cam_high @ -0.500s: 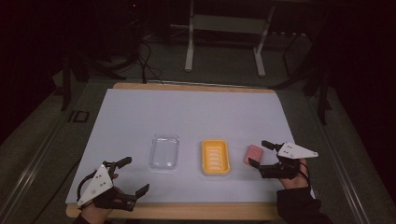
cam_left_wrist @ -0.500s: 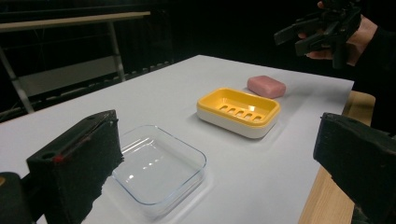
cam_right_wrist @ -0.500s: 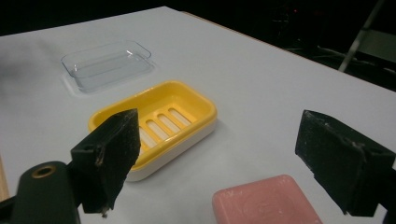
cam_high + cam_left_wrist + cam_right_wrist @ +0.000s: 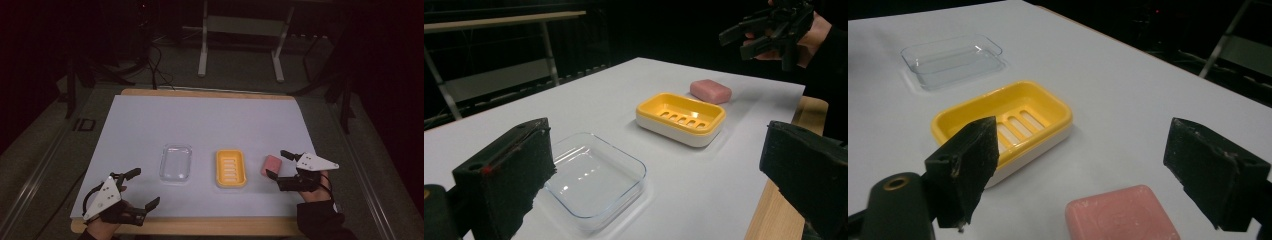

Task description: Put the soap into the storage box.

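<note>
Soap (image 4: 271, 165) lies between the right hand-held gripper's (image 4: 276, 164) spread jaws; left hand-held gripper (image 4: 144, 188) gapes too.

The high view is looking forward and down from above the near edge, taking in the whole white tabletop (image 4: 200, 120) from well back. The left gripper view is riding low at the near left corner, facing across toward the right side. The right gripper view is sitting close over the pink soap (image 4: 1120, 215), facing leftward. All three are sharing the yellow soap dish (image 4: 230, 168) and the clear tray (image 4: 175, 163).
</note>
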Demonstrator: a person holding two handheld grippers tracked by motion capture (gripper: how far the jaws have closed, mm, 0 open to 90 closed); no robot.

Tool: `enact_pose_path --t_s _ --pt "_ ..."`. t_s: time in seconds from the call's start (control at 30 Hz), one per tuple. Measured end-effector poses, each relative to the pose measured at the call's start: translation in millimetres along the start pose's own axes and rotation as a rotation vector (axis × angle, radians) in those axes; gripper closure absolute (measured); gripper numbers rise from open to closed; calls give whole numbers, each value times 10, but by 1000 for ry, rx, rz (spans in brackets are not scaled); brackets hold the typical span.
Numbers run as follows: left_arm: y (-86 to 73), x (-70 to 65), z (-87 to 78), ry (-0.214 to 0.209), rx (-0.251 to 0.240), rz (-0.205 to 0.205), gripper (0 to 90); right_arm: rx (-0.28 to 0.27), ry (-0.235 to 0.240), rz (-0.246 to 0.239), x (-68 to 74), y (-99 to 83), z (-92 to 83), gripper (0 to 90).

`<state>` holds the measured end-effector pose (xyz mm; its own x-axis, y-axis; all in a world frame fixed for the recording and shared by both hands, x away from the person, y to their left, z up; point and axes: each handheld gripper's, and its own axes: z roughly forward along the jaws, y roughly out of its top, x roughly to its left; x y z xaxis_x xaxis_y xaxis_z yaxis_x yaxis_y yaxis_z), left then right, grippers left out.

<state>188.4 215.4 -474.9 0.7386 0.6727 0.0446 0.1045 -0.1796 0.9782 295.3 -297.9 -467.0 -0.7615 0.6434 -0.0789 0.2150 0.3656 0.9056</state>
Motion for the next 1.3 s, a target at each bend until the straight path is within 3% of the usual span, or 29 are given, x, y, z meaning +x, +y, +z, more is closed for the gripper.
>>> enact_pose_path --t_s 0.13,0.27,0.37,0.53,0.6,0.9,1.03,1.13,1.3 --pt "-1 -3 7 -3 6 -1 12 22 -12 21 26 -23 34 136" --pt "-1 -5 5 0 5 0 12 63 -136 3 44 -31 77 130" --pt "-1 -3 5 1 10 1 12 77 -192 38 10 -52 85 127" --pt "-1 -17 15 -2 16 8 12 153 -260 87 -73 -86 102 134" --pt "0 -16 13 0 16 9 12 187 -277 136 -101 -92 112 134" --pt "-3 -19 20 2 26 13 12 279 -393 190 -156 -155 158 128" --pt "-2 -26 22 3 26 15 12 342 -440 258 -198 -181 181 131" --pt "-1 -21 14 5 24 14 12 398 -475 340 -271 -196 158 133" --pt "-5 -16 17 7 28 12 12 477 -478 431 -371 -196 114 133"
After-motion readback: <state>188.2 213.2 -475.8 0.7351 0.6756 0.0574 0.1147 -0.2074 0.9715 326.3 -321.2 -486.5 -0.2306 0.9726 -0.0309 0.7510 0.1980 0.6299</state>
